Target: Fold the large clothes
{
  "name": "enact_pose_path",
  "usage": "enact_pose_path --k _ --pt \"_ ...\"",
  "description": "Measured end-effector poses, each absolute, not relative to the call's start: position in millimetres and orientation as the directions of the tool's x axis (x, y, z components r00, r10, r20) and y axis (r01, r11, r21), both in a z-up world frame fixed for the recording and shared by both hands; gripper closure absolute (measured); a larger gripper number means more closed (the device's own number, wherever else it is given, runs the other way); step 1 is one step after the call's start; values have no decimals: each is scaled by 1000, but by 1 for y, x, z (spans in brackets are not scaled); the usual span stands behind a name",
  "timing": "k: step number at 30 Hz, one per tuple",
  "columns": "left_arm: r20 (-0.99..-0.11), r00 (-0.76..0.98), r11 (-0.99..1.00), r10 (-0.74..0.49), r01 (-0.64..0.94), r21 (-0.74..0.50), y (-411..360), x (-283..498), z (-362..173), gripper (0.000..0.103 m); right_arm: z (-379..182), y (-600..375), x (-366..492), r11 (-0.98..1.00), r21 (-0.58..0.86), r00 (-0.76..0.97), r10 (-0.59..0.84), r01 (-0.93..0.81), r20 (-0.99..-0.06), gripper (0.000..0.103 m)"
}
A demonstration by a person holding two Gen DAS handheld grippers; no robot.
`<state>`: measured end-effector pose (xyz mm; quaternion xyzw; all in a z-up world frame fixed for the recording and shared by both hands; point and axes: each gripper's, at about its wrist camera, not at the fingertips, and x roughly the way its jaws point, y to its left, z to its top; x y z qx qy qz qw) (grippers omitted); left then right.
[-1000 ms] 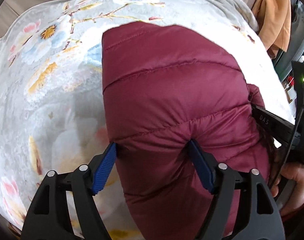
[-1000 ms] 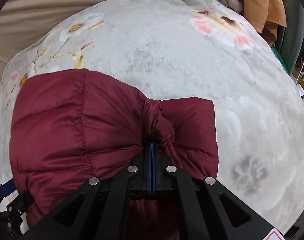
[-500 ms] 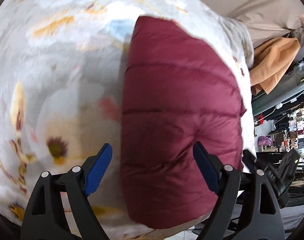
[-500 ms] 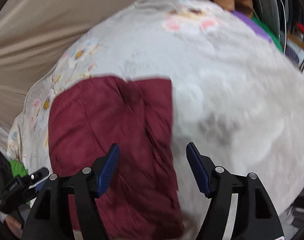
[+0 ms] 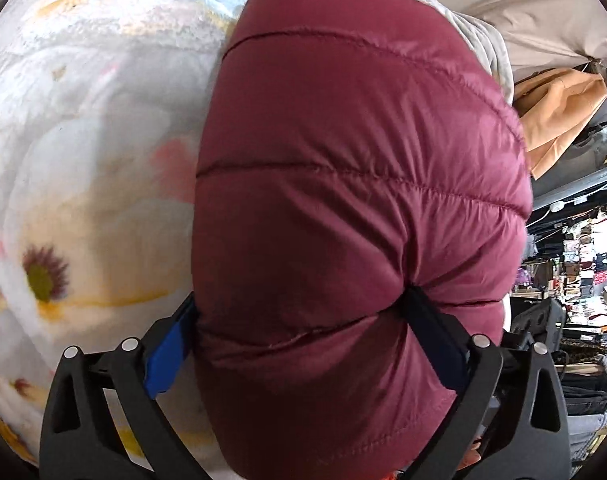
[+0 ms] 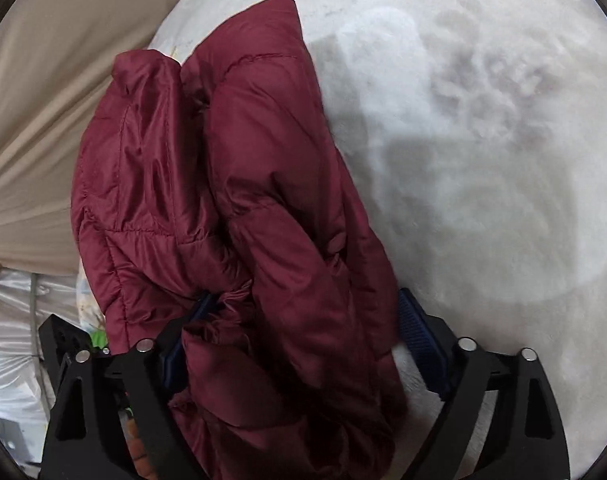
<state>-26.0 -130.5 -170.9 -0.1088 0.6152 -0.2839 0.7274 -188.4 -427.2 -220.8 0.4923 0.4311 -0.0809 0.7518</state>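
Left wrist view first: my left gripper (image 5: 299,328) has just been spreading its jaws and now straddles the near end of the maroon puffer jacket (image 5: 343,200). The blue pad of one finger (image 5: 169,354) lies against the jacket's left edge and the other digs a dent into the padding, so I call it wide and released, not clamping. Beyond it the folded jacket lies on the pale floral blanket (image 5: 83,140), with an orange garment (image 5: 559,120) past its far right edge. Over on the right wrist view, my right gripper (image 6: 303,336) has likewise just been opening; its jaws stand wide with crumpled jacket (image 6: 243,200) bulging between them. The left pad is partly buried in fabric, the right pad (image 6: 417,344) stands clear. Farther out I see the blanket (image 6: 483,160) and beige cloth (image 6: 43,120) at left.
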Motion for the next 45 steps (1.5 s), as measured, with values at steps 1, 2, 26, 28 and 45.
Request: enact_pose_path --k 1,2,26,28,45 --pt "-837 82 819 -541 278 -502 -134 -25 -170 6 -221 -426 -187 508 670 614 305 541 -728 12" --pt "-841 83 822 -535 280 -496 -138 -25 -169 6 -220 -425 -184 511 672 612 314 535 -726 14" --pt "-723 374 746 -581 601 -288 -107 -30 26 66 -43 -303 -136 757 616 790 234 218 -567 78" --pt "-700 418 755 -579 598 -268 -83 -25 44 66 -25 -283 -120 785 594 801 235 178 -550 78" --pt "-831 440 914 -341 361 -184 52 87 -93 54 -121 -252 4 766 557 612 281 322 -740 65"
